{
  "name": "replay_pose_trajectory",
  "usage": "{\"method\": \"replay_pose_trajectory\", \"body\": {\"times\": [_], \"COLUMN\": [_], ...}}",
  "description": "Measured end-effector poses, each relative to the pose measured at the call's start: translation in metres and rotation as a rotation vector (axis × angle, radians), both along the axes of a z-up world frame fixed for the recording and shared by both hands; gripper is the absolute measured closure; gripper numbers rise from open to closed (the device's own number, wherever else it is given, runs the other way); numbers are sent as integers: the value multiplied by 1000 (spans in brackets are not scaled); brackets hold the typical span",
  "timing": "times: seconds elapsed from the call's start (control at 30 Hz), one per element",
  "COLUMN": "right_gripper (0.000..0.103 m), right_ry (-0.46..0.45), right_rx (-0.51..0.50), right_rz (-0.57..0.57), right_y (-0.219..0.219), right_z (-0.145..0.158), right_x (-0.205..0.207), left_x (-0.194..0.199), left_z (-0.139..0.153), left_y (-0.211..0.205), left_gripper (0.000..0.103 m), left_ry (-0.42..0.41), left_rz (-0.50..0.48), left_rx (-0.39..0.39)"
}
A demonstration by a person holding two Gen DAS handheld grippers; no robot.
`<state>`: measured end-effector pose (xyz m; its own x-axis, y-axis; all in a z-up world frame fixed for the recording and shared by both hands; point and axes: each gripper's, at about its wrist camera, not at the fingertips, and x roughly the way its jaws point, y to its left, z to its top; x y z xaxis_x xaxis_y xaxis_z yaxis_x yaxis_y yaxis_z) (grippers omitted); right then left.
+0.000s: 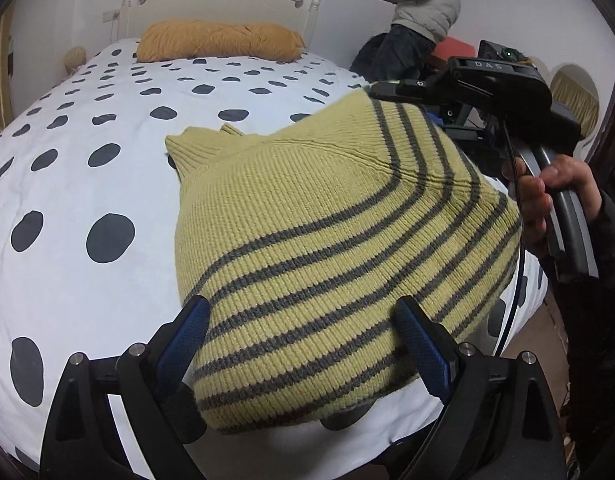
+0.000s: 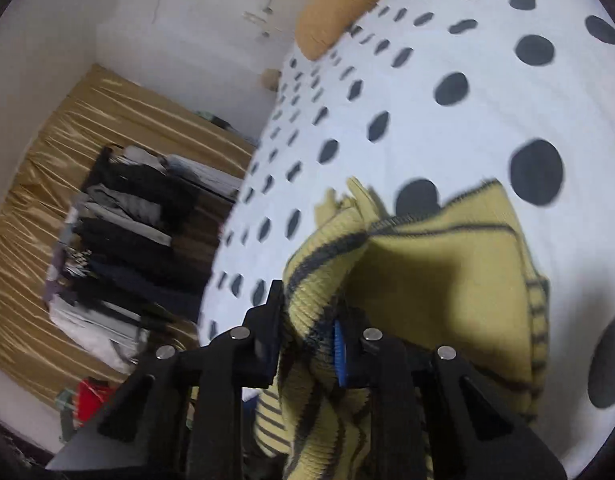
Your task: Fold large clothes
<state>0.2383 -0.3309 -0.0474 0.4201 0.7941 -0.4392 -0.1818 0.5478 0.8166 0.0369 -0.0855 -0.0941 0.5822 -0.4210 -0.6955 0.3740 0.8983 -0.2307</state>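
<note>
A yellow-green knit sweater with grey stripes lies partly folded on the bed. My left gripper is open, its blue-padded fingers set wide on either side of the sweater's near striped edge. My right gripper is shut on a bunched fold of the sweater and holds it above the bedspread. In the left wrist view the right gripper pinches the sweater's far right corner, a hand on its handle.
The bed has a white spread with dark dots. An orange pillow lies by the headboard. A person in a pale jacket stands at the far right. A rack of clothes and gold curtains stand beside the bed.
</note>
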Motion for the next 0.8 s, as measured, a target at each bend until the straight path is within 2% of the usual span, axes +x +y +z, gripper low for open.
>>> {"method": "replay_pose_trajectory", "body": {"times": [0.07, 0.1, 0.13, 0.17, 0.2, 0.27, 0.3, 0.33, 0.4, 0.43, 0.5, 0.57, 0.6, 0.63, 0.7, 0.73, 0.77, 0.8], "right_gripper": [82, 83, 85, 85, 86, 89, 88, 85, 83, 82, 80, 64, 42, 27, 25, 25, 25, 25], "right_ry": [-1, 5, 32, 101, 166, 167, 145, 135, 72, 15, -55, -94, -100, -99, -85, -50, 16, 96], "right_rx": [-58, -128, -190, -232, -249, -194, -184, -204, -334, -377, -364, -367, -422, -511, -686, -729, -742, -705], "right_rz": [-35, -65, -101, -119, -132, -144, -173, -194, -257, -250, -191, -109, -93, -100, -147, -163, -166, -143], "right_y": [-1, -4, -9, -16, -23, -34, -41, -45, -49, -45, -30, -4, 9, 21, 30, 26, 20, 13], "right_z": [-6, -15, -26, -47, -71, -84, -78, -70, -39, -21, 4, 23, 29, 32, 26, 19, 6, -10], "right_x": [6, 8, 9, 11, 8, -4, -13, -21, -41, -51, -56, -54, -50, -41, -20, -12, -2, 7], "left_x": [1, 1, -1, -3, -7, -16, -19, -20, -19, -18, -18, -20, -20, -21, -23, -23, -21, -19], "left_z": [-4, -7, -9, -12, -15, -22, -25, -27, -26, -25, -26, -27, -28, -27, -23, -22, -21, -20], "left_y": [-4, -9, -13, -20, -30, -47, -52, -53, -49, -46, -43, -42, -42, -40, -34, -30, -24, -19], "left_gripper": [7, 6, 2, 1, 1, 1, 1, 1, 1, 1, 1, 1, 1, 1, 1, 1, 1, 1], "left_ry": [-5, -11, -20, -36, -60, -114, -132, -133, -122, -114, -115, -126, -126, -123, -107, -99, -85, -72], "left_rz": [-2, -9, -18, -35, -51, -82, -85, -90, -95, -97, -110, -116, -116, -118, -121, -121, -116, -109], "left_rx": [6, 25, 41, 73, 129, 238, 274, 278, 249, 228, 220, 234, 238, 234, 204, 182, 150, 119]}}
